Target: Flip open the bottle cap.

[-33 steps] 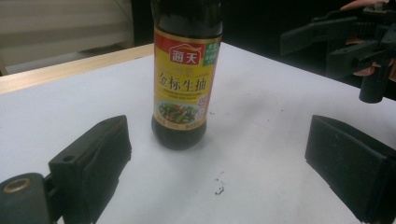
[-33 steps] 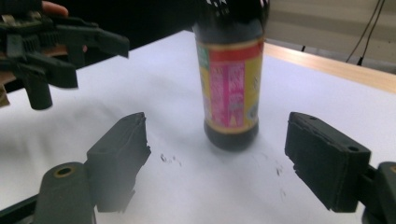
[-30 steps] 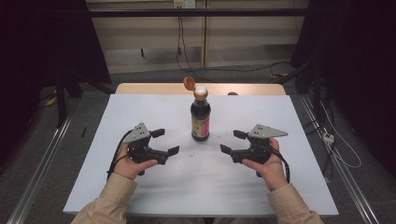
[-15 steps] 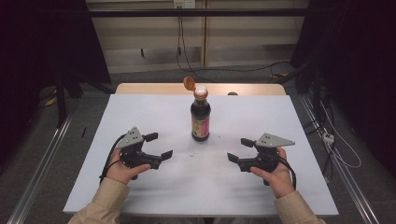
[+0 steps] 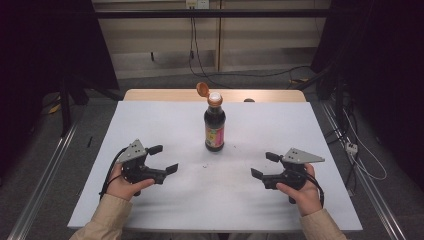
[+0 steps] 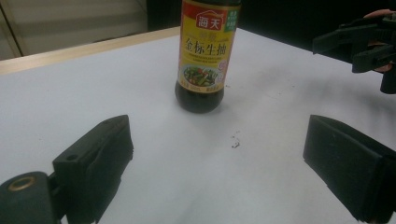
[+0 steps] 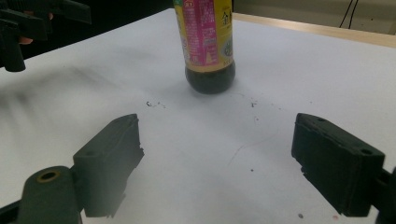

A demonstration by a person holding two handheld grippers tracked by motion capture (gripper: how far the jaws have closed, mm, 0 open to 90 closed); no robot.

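The sauce bottle [image 5: 214, 127] stands upright on the table [image 5: 150, 125], cap flipped open; left hand-held gripper [image 5: 163, 159] and right hand-held gripper [image 5: 264, 165] flank it, well apart, both released and empty.

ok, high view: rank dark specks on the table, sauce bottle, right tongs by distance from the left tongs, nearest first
1. dark specks: just right of the left tongs, on the white table.
2. sauce bottle: farther back, table centre, cap flipped open.
3. right tongs: across the table, right side.

My tongs' jaws are black. The bottle [image 5: 214, 125] holds dark brown liquid, with an orange cap [image 5: 202, 89] and a yellow-and-pink label. The table [image 5: 150, 125] is white.
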